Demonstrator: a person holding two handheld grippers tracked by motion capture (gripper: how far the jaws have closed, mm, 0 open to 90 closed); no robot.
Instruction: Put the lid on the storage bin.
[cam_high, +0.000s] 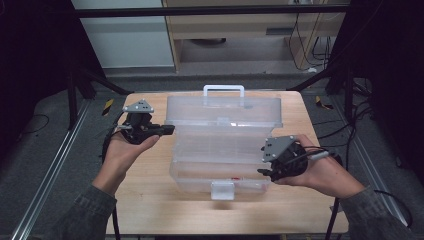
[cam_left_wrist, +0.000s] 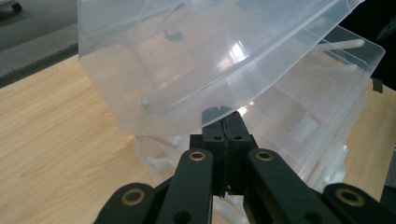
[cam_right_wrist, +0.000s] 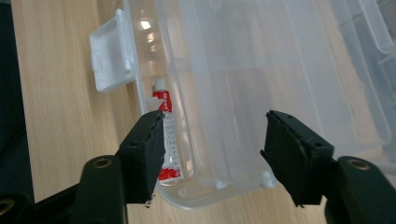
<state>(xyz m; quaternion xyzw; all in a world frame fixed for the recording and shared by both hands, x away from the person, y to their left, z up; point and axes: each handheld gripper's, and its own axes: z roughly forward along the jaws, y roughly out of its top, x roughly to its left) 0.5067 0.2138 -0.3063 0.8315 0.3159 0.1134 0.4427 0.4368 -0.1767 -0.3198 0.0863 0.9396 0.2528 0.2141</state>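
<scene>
**Clear box open on the wooden surface**

On the pale wooden surface (cam_high: 150, 200) in front of you sits a clear plastic box (cam_high: 220, 165), its lid (cam_high: 225, 110) raised and leaning back, a white handle (cam_high: 223, 90) at the far edge and a white latch (cam_high: 222, 190) at the near one. The surface stands on grey floor, with a pale cabinet beyond it and dark frame posts and cables at both sides.

Your left tool (cam_high: 167, 130) is at the lid's left end; in the left gripper view its jaws are pressed together right at the lid's lower edge (cam_left_wrist: 187, 109), and whether they pinch that edge is hard to make out. Your right tool (cam_right_wrist: 212, 140) is at the box's right front corner, jaws spread wide with the corner between them, the pads not touching it.

Inside, along the front wall, lies a red-and-white tube (cam_right_wrist: 166, 135), partly hidden by the left jaw. The other contents blur behind the plastic.
</scene>
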